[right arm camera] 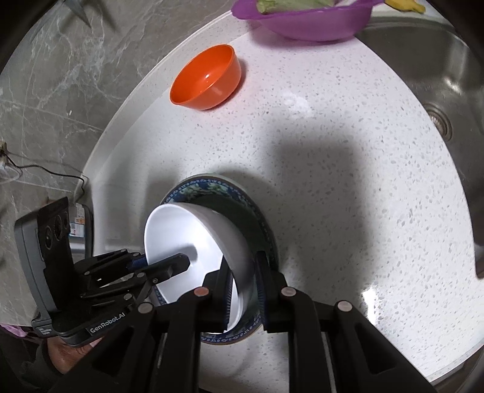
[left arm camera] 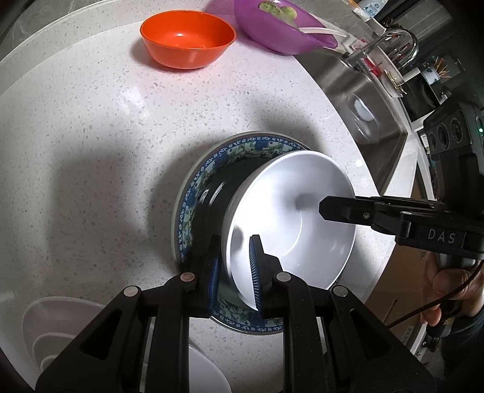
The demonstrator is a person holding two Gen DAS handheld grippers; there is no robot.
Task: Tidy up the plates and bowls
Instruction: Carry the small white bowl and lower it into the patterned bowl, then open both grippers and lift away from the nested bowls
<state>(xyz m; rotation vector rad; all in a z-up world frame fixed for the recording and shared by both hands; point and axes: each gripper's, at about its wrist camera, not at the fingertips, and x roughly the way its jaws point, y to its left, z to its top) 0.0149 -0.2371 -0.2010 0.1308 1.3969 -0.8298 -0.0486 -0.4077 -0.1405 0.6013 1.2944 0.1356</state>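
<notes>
**White bowl gripped at both rims over the patterned plate**

A smooth, round white plastic bowl [left arm camera: 290,223] is clamped on opposite walls by two claws: the left claw [left arm camera: 234,272] is clenched on its near rim, ribbed blue pads [left arm camera: 255,272] pressing either side of the wall, and the right claw [right arm camera: 245,287] is clenched on the opposite rim in the same way. The bowl is seen tilted over a glossy round plate with a dark centre and blue floral border [left arm camera: 193,193], directly beneath both claws; whether it touches the plate cannot be told.

The plate lies on a speckled white stone table [left arm camera: 90,151]. Well ahead of the claws a shiny orange plastic bowl [left arm camera: 187,37] stands alone, and beyond it a translucent purple basin holding green vegetables [left arm camera: 281,27]. A brushed steel sink [left arm camera: 363,99] lies beside the right claw. Pale dishes [left arm camera: 54,326] sit just behind the left claw.

Open table is left between the plate and the orange bowl; the table's edge runs close under the right claw.
</notes>
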